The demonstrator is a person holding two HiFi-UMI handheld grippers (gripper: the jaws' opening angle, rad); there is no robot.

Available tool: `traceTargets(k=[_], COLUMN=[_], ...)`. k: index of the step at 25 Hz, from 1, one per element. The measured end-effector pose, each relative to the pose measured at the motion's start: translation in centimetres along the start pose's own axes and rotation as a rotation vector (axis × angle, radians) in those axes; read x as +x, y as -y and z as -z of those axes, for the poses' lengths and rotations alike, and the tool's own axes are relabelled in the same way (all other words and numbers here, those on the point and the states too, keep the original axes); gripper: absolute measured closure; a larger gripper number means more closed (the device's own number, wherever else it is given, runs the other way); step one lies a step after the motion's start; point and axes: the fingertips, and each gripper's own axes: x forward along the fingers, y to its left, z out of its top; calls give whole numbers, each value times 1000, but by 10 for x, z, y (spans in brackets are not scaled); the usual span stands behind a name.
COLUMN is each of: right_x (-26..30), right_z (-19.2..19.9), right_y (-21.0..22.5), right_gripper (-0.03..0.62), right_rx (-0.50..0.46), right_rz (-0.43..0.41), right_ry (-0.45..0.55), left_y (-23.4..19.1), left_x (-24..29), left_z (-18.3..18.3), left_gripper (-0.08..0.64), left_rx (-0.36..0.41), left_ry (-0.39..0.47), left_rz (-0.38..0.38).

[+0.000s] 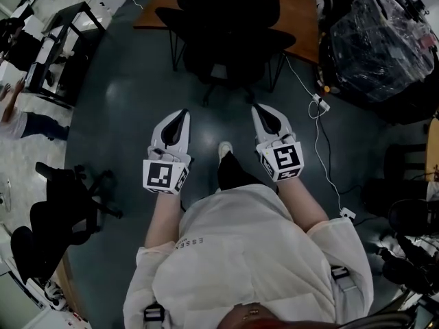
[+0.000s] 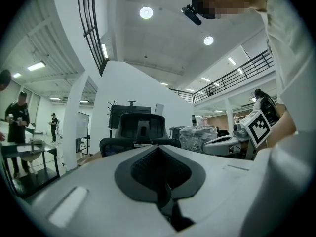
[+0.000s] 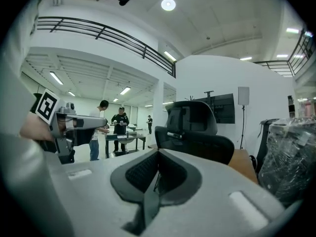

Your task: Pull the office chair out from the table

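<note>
The left gripper (image 1: 182, 115) and right gripper (image 1: 260, 110), both pressed together and empty, point at the office chair (image 1: 226, 36) tucked against the wooden surface (image 1: 298, 16), probably lined up to grab its backrest.

Left hand-held gripper (image 1: 183, 114), right hand-held gripper (image 1: 256, 108), closed

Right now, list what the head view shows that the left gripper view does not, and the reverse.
Head view only: the white cable on the floor and the person's shoe. Left gripper view only: the ceiling lights, the balcony railing and a standing person. Both: the office chair and the plastic-wrapped bundle.
</note>
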Motion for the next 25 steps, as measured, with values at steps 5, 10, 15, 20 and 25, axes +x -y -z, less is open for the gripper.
traceTargets(k=[5,10,15,20,25], right_x=[53,91,119,138,158], right_z=[-19,-24,-39,-67,-95], right_y=[42,84,109,120,128], right_gripper=[600,600,600,600,600], right_rx=[-61,-71,-67,-130,-214], right_rz=[-3,36,79,115,128], right_ry=[28,33,49,63,-22], left_y=[-34,-59,-78,-94,-112], left_x=[67,116,156,191,220], left_z=[-14,-24,-32,-49,-75], left_gripper=[541,541,541,541,541], left_rx=[26,53,64,82,209], left_ry=[14,41,43,65,98], left_rz=[7,25,57,144,251])
